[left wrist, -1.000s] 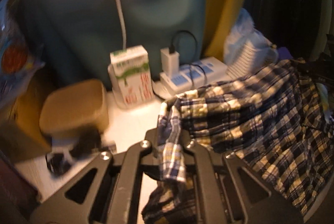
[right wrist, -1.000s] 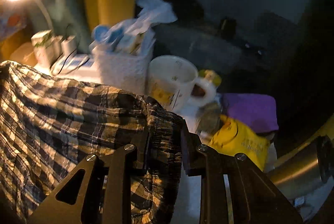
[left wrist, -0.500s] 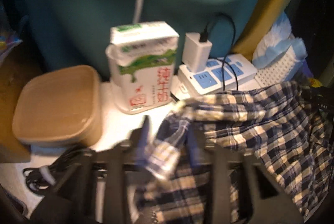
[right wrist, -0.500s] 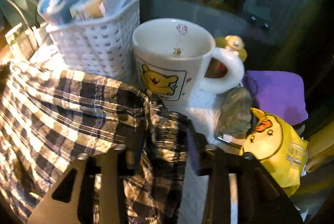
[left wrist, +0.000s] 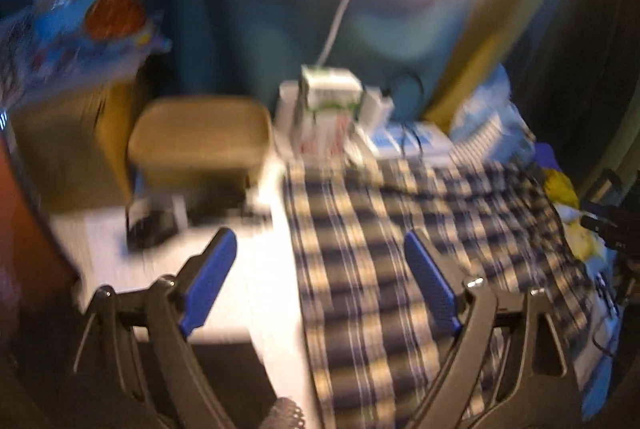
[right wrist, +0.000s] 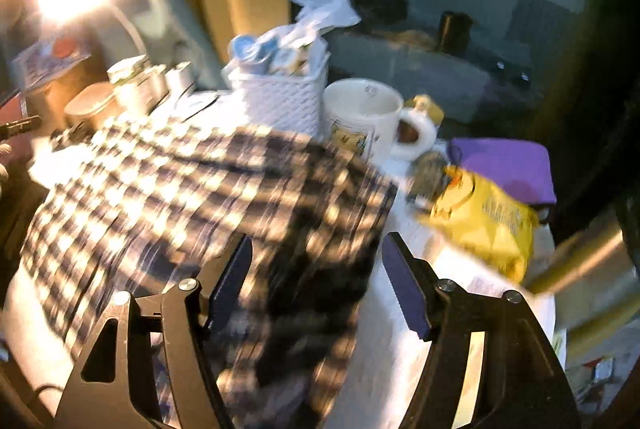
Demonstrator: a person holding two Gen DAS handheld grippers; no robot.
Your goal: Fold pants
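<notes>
Two black hand-held grippers are seen with blue-padded jaws spread wide, nothing grasped: the left gripper point(left wrist: 316, 269) over the near left edge of the blue-and-cream plaid fabric pants point(left wrist: 420, 229), the right gripper point(right wrist: 316, 273) over their near right edge. The pants are laid flat on the white tabletop point(left wrist: 248, 277). One fold is judged just laid; a fresh grasp at an edge is called for next.

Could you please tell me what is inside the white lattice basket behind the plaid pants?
The white basket holds blue-and-white packets and crumpled white plastic sticking out above its rim. Its walls hide whatever lies deeper inside, and the plaid pants lie spread in front of it.
</notes>
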